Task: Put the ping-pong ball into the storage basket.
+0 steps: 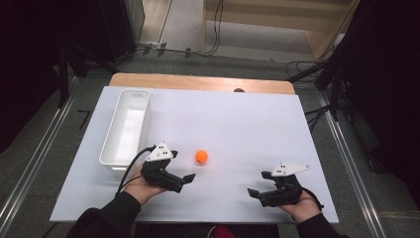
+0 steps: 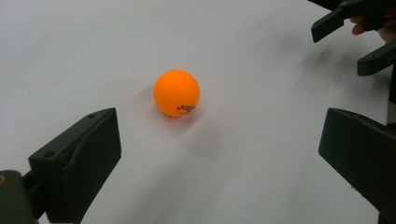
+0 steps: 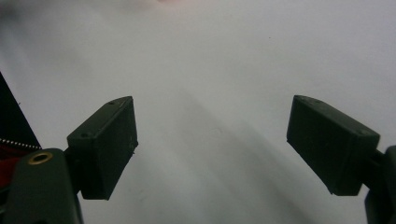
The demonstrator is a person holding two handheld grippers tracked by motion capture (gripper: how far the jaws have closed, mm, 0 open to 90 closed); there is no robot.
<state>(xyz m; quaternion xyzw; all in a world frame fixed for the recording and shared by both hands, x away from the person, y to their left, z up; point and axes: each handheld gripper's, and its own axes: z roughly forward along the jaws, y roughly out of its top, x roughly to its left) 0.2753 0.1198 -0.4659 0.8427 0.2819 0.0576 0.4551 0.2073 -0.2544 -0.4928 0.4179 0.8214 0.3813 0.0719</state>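
We see the left gripper [image 1: 184,177] held low over the white table [image 1: 233,119], its jaws spread wide and grasping nothing. Just ahead of its jaw tips, slightly toward the far side, an orange ball [image 1: 201,156] rests on the table, apart from both jaws. In the left gripper view the orange ball [image 2: 177,93] lies beyond the gap between the two black jaws, nearer the left jaw than the right, with dark print on its lower face. It sits on bare table surface [image 2: 233,154], touched by nothing.

We see the right gripper [image 1: 260,184] well to the right of the ball, near the table's near edge, its jaws likewise released and empty, pointing leftward toward the left gripper. In the left gripper view the right gripper [image 2: 348,44] shows at the upper right corner, jaws apart, fingers behind it. In the right gripper view the two jaws stand wide with plain table [image 3: 210,93] between them.

Behind the left gripper, to its far left, a white oblong bin [image 1: 126,126] stands on the table, touching neither gripper.
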